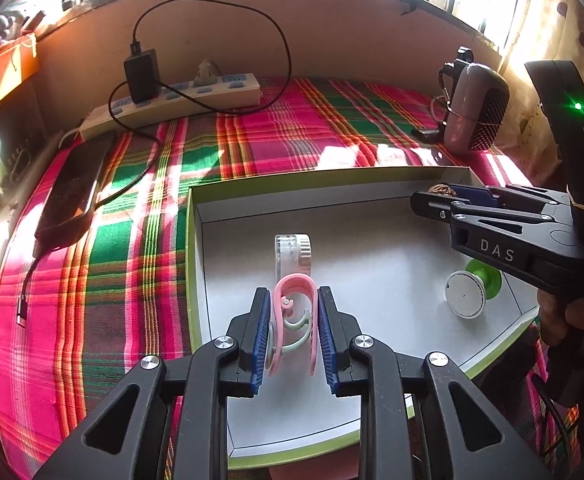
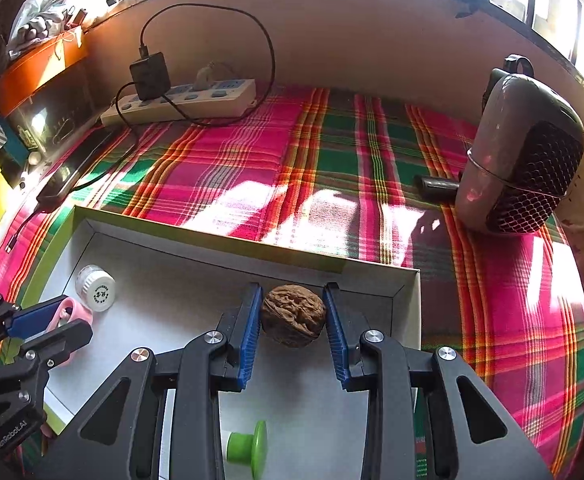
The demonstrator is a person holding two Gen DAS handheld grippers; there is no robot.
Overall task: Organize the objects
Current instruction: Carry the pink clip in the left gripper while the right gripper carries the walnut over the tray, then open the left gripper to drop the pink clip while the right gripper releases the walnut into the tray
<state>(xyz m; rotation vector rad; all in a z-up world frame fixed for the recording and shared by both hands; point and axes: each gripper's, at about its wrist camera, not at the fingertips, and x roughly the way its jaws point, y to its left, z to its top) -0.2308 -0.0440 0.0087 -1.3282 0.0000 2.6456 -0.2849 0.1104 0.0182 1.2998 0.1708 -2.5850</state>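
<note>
Sunlight stripes the pink-and-green plaid cloth (image 2: 252, 168) on the worktop, and the shallow white box (image 1: 196, 240) with its green rim sits right under both my hands. Looks like I'm well into the sorting: a small clear bottle (image 1: 292, 256) with a white cap already lies on the box floor, and a green-and-white spool (image 1: 471, 288) rests nearer the right side.

My left tool (image 1: 293, 332) is clamped on a pink clip (image 1: 295, 312), pads pressing its two sides, and it hangs over the box floor just in front of the bottle. I can't tell if the clip touches the bottom yet.

My right tool (image 2: 293, 320) grips a walnut (image 2: 293, 316) between its blue pads, near the box's far right corner, close to the wall.

So two items are in and two more are over the box, not yet let go. Out on the cloth I see a phone (image 1: 72, 188), a power strip (image 2: 180, 100) and a grey speaker (image 2: 519, 156); whether those belong in the box, I can't say.
</note>
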